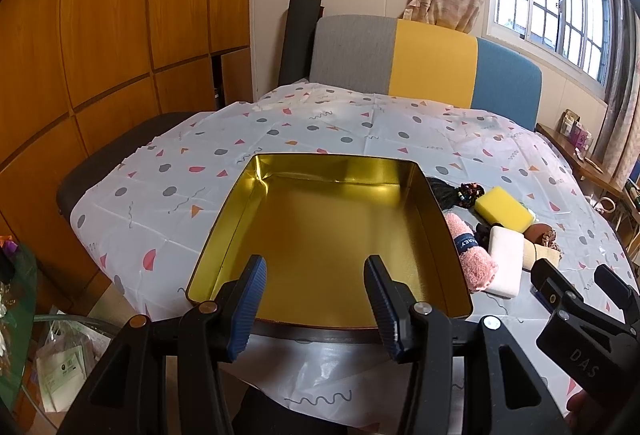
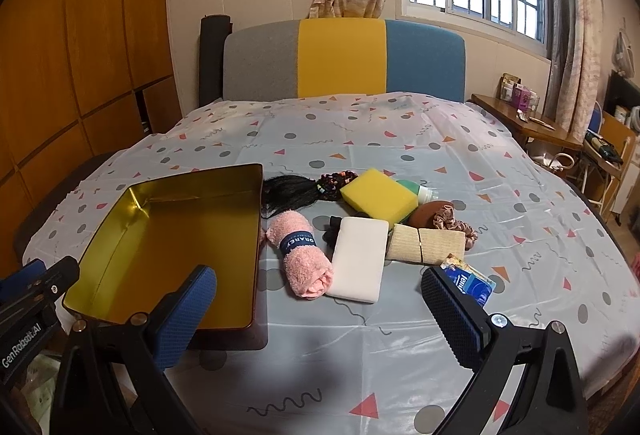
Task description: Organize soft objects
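An empty gold-lined tin [image 1: 328,235] lies on the patterned sheet, its near rim just beyond my left gripper [image 1: 316,299], which is open with nothing between its blue pads. To the right of the tin [image 2: 168,235] is a pile: a rolled pink towel [image 2: 300,255], a white foam block [image 2: 360,259], a yellow sponge [image 2: 378,193], black hair strands [image 2: 288,191], a beige folded cloth [image 2: 424,245] and a brown scrunchie [image 2: 452,223]. My right gripper [image 2: 320,315] stands wide open and empty, just short of the towel and the white block.
The sheet [image 2: 400,139] covers a bed with a grey, yellow and blue headboard [image 2: 340,55]. A blue packet [image 2: 472,283] lies by my right finger. A wooden side table [image 2: 528,123] stands at the right, and a wooden wardrobe [image 1: 100,35] at the left.
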